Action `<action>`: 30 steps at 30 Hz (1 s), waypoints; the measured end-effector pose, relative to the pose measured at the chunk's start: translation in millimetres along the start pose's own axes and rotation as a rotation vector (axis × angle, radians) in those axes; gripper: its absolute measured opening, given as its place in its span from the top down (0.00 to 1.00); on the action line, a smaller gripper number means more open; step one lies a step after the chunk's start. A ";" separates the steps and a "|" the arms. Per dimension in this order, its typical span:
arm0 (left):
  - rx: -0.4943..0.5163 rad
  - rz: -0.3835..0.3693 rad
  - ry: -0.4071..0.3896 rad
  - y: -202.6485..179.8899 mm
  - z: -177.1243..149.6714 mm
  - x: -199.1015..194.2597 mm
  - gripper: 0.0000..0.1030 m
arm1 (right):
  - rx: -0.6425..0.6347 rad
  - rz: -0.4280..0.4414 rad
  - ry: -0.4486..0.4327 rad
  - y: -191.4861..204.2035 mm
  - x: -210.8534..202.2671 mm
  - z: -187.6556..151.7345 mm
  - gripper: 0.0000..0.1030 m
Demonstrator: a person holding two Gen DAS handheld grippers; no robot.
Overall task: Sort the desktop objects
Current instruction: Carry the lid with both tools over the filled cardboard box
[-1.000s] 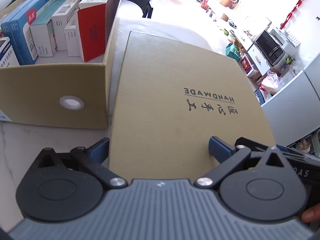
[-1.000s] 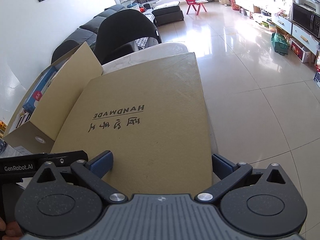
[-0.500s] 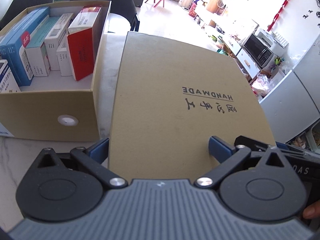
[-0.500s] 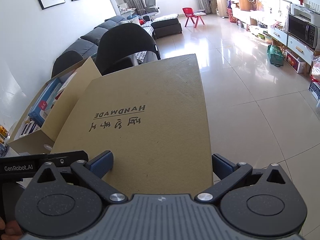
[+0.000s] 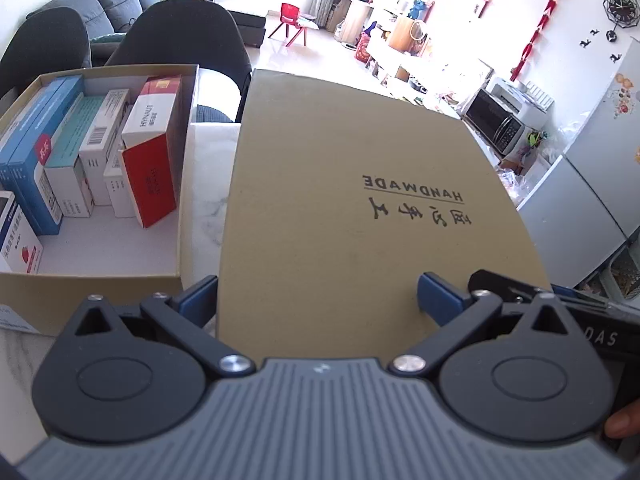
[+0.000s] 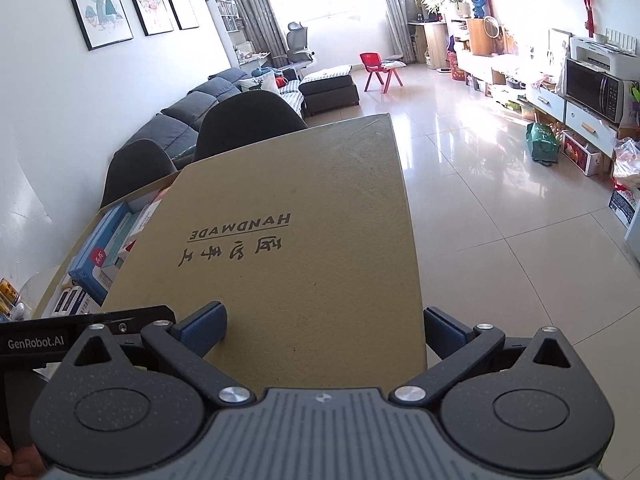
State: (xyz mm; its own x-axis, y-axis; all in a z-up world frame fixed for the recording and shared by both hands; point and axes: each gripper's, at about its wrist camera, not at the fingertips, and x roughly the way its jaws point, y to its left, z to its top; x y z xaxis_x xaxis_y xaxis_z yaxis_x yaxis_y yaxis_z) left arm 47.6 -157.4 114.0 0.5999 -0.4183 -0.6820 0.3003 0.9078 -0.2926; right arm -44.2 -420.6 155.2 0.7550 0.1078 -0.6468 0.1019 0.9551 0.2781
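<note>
Brown cardboard fills the middle of both your views: the lid (image 5: 360,220) printed HANDMADE. Your left gripper (image 5: 320,300) straddles its near edge, jaws spread wide; your right gripper (image 6: 324,328) does likewise. At left of frame sits the open box (image 5: 92,284), packed with medicine cartons (image 5: 150,168).

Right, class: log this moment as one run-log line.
left claw: open, astride lid near edge | right claw: open, same edge | box: uncovered, cartons upright inside
</note>
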 end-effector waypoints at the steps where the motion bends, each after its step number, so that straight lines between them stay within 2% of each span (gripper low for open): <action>1: 0.003 -0.003 -0.005 0.1 1.1 -0.8 0.00 | 0.000 -0.002 -0.006 0.7 -1.3 1.7 0.00; 13: 0.011 -0.014 -0.072 14.2 20.2 -17.2 0.00 | -0.019 0.000 -0.076 26.4 -7.8 25.6 0.00; 30: -0.052 0.009 -0.106 66.6 28.8 -35.7 0.00 | -0.090 0.035 -0.071 88.7 18.0 36.8 0.00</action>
State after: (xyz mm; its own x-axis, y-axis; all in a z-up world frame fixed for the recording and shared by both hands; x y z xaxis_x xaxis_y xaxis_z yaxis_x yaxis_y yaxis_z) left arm 67.6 -82.8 138.2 0.6780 -0.4087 -0.6109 0.2576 0.9106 -0.3233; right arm 2.3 -344.0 194.3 0.8011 0.1253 -0.5852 0.0183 0.9723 0.2332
